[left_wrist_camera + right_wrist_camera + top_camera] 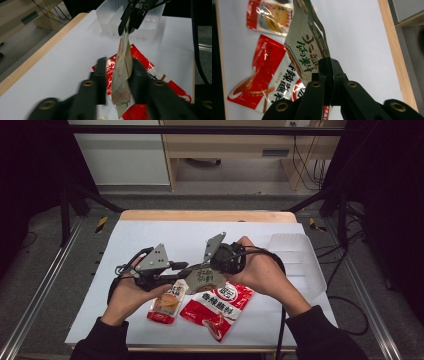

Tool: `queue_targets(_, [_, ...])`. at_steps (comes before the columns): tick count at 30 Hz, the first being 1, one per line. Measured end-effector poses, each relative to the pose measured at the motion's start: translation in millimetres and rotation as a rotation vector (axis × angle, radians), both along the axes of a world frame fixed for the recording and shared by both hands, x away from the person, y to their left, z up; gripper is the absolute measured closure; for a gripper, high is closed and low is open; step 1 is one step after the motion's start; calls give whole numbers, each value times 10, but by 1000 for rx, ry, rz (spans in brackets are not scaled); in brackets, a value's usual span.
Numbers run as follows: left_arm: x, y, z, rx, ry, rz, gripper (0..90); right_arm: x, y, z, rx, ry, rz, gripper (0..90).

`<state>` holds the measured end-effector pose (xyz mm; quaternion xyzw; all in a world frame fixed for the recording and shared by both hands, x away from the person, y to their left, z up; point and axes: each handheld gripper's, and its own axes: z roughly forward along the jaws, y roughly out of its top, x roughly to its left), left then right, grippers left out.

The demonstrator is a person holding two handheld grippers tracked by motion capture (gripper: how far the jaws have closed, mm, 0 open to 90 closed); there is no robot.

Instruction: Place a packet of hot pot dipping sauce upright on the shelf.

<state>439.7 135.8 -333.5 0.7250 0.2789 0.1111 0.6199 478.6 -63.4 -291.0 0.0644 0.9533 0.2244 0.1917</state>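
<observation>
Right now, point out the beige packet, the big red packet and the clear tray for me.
beige packet (308, 47), right gripper view, printed face above the jaws.
big red packet (220, 306), high view, middle of its face.
clear tray (300, 262), high view, inner wall.

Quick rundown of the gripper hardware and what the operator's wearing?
Both grippers are black: the left gripper and right gripper each carry a grey three-cornered plate on top and trail a black cable. The fingers are matte black with brass-coloured rivet holes. The person wears dark long sleeves.
</observation>
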Motion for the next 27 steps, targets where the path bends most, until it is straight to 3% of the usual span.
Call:
queue_targets(5, [-14, 96, -140, -7, -15, 62, 391, 98, -127, 76, -7, -12, -30, 900])
queue_targets(8, [-12, 182, -271, -3, -5, 111, 293, 167, -232, 131, 1, -22, -49, 900])
queue_targets(15, [25, 513, -645, 36, 37, 279, 112, 283, -518, 283, 19, -57, -105, 900])
queue_targets(17, [25, 655, -743, 95, 30, 292, 94, 301, -617, 322, 26, -67, -120, 900])
queue_targets(18, [54, 982, -688, 482, -15, 176, 83, 311, -668, 337, 29, -70, -129, 900])
queue_targets(27, [54, 1358, -970, 469, 35, 299, 58, 398, -1094, 443, 70, -102, -208, 900])
